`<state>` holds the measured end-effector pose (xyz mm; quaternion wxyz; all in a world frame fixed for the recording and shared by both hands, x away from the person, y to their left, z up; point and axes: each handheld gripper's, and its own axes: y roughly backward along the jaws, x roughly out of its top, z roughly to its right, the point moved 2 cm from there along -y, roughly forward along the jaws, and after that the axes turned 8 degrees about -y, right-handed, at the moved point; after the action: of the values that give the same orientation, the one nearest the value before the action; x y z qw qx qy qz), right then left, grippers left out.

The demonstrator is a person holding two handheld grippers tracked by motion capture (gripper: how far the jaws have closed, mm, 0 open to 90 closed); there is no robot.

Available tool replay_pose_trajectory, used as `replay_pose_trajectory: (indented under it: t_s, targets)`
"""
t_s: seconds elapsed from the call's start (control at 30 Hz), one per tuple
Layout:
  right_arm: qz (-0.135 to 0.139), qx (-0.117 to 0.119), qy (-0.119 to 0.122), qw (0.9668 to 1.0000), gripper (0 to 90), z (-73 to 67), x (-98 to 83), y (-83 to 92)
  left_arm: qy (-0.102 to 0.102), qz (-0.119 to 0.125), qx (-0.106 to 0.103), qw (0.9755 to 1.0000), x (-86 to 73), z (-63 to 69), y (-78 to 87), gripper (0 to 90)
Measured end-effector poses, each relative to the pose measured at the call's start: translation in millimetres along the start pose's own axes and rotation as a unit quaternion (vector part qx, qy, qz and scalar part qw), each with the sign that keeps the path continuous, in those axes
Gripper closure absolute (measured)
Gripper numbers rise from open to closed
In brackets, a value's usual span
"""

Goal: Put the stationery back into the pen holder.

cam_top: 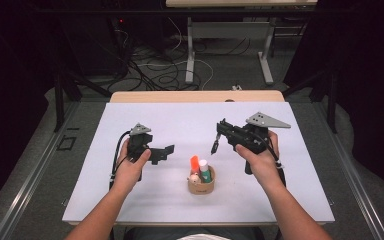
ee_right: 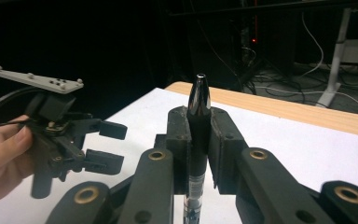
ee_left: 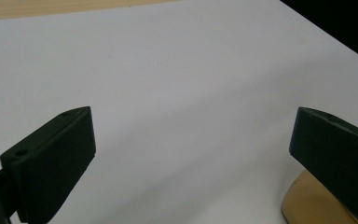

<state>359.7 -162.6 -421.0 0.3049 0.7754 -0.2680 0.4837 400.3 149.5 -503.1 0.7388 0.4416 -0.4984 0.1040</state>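
Observation:
A black pen (ee_right: 199, 93) with a silvery tip stands upright between the jaws of my right gripper (ee_right: 199, 128), which is shut on its barrel. From above, the right gripper (cam_top: 222, 129) hovers over the right half of the table with the pen (cam_top: 214, 146) hanging down and to the left. A small tan cup (cam_top: 201, 188) at the front centre holds an orange marker (cam_top: 194, 163) and a white-and-green stick (cam_top: 204, 170). My left gripper (cam_top: 169, 151) is just left of the cup, open, with nothing between its jaws (ee_left: 191, 126). The cup's rim (ee_left: 303, 207) peeks out beside its right jaw.
A white mat (cam_top: 145, 200) covers the table, with a wooden strip (cam_top: 195, 96) along the far edge. Beyond it are desk legs (cam_top: 190, 55) and loose cables (cam_top: 155, 70) on the floor. Dark space flanks both sides.

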Motion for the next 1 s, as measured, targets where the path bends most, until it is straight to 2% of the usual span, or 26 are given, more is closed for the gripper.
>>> replay_pose_trajectory:
  t_s: [0.17,0.33,0.37,0.5,0.7,0.73,0.9,1.0]
  targets:
    - [-0.007,0.015,0.007,0.9998,80.3,-8.0,0.0,7.9,-0.002,0.000,-0.002,1.0000,-5.0,-2.4,7.3,0.3]
    - [-0.019,0.030,0.014,0.9993,80.3,-19.3,-5.8,15.6,-0.014,-0.004,0.013,0.9998,-7.6,-3.3,15.7,0.3]
    - [-0.013,0.035,0.016,0.9992,80.3,-20.4,-7.3,15.7,-0.016,0.002,0.016,0.9997,-8.0,-3.6,16.6,0.3]
    - [-0.022,0.044,0.016,0.9987,80.3,-27.5,-17.3,18.5,-0.016,0.002,0.022,0.9996,-11.6,-3.7,19.1,0.4]
    - [-0.038,0.044,0.020,0.9981,80.3,-30.6,-32.0,15.8,-0.022,-0.009,0.022,0.9995,-17.3,-4.7,17.9,0.4]
    - [-0.036,0.048,0.019,0.9981,80.3,-30.8,-34.9,13.9,-0.021,-0.007,0.024,0.9995,-17.6,-4.8,17.7,0.4]
    - [-0.065,0.045,0.029,0.9965,80.3,-30.4,-54.2,5.4,-0.015,-0.009,0.022,0.9996,-18.3,-7.3,17.5,0.5]
    - [-0.069,0.043,0.027,0.9964,80.3,-28.9,-62.0,2.0,-0.013,-0.009,0.021,0.9996,-18.6,-8.0,16.7,0.6]
